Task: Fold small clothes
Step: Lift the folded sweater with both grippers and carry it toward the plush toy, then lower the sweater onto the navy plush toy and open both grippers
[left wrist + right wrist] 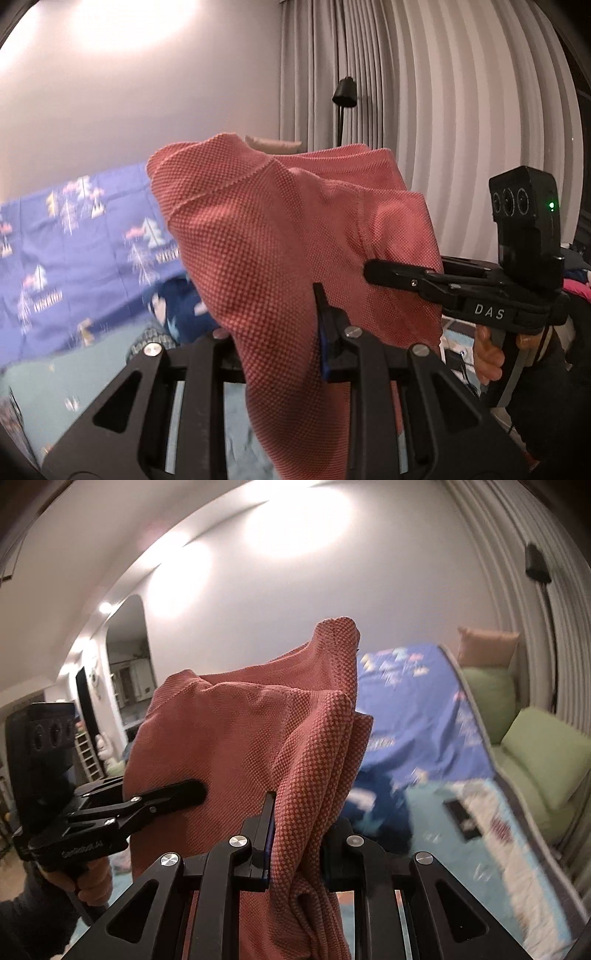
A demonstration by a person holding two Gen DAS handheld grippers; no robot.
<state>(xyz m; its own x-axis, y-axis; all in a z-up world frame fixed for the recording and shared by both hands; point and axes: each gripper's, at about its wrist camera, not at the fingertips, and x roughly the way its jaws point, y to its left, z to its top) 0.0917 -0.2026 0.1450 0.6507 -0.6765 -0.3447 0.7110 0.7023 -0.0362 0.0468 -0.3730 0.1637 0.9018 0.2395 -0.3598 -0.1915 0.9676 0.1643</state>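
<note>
Left hand-held gripper (280,354) pinches one part of the pink knit garment (280,236), and the right hand-held gripper (295,849) pinches another bunched part of it, so the cloth hangs in the air between the two (folds doubled over at the top). Behind and below lies a bed with a blue tree-print sheet (74,236); green cushions (546,753) sit beside pleated curtains (424,92).

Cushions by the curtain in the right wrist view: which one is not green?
The peach-tan cushion, farthest back at the head of the bed; the other two cushions in front are green.
</note>
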